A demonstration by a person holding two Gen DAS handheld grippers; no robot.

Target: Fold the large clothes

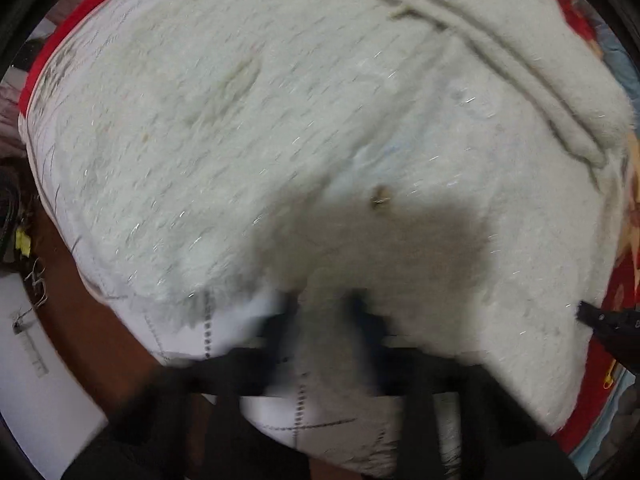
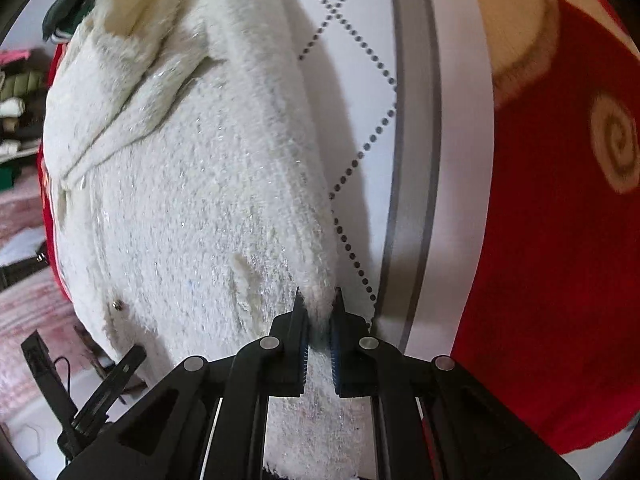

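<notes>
A big fluffy white sweater lies spread out on a white sheet with dotted lines. Under the sheet is a red blanket with swirls on it.

The right gripper pinches the edge of the sweater. Its two black fingers are squeezed on a fold of the fuzzy cloth, near the sheet's gray stripe. The sweater stretches away in front of it and off to the left.

The left gripper is blurry. Its fingers sit at the near edge of the sweater, with fuzzy cloth between them. I cannot tell if they are squeezing it. A small brown button shows just ahead.
</notes>
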